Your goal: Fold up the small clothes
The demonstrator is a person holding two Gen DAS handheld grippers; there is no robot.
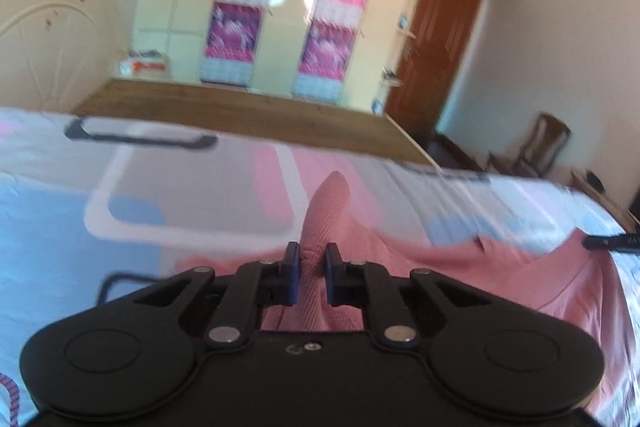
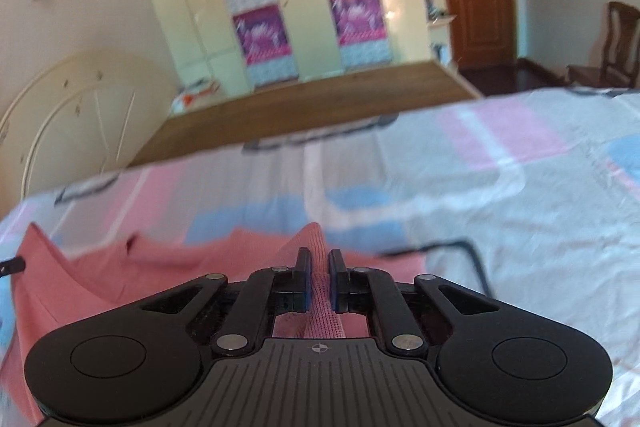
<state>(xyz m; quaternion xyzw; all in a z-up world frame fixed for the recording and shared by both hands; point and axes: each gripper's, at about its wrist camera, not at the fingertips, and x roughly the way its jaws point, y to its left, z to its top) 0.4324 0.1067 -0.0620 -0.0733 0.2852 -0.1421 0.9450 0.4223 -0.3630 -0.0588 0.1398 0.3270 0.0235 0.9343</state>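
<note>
A pink knit garment point(image 1: 500, 279) hangs between both grippers above the bed. My left gripper point(image 1: 312, 259) is shut on a bunched corner of it that sticks up past the fingertips. My right gripper point(image 2: 319, 263) is shut on another corner of the same garment point(image 2: 100, 279), which stretches away to the left. The other gripper's tip shows at the right edge of the left wrist view point(image 1: 612, 242) and at the left edge of the right wrist view point(image 2: 12, 265).
The bed sheet point(image 2: 500, 195) has pink, blue and white blocks. Behind the bed lie a wooden floor point(image 1: 248, 111), a cream wardrobe with purple panels point(image 1: 280, 7), a headboard point(image 1: 44, 39), a brown door point(image 1: 436, 47) and a chair point(image 2: 616, 43).
</note>
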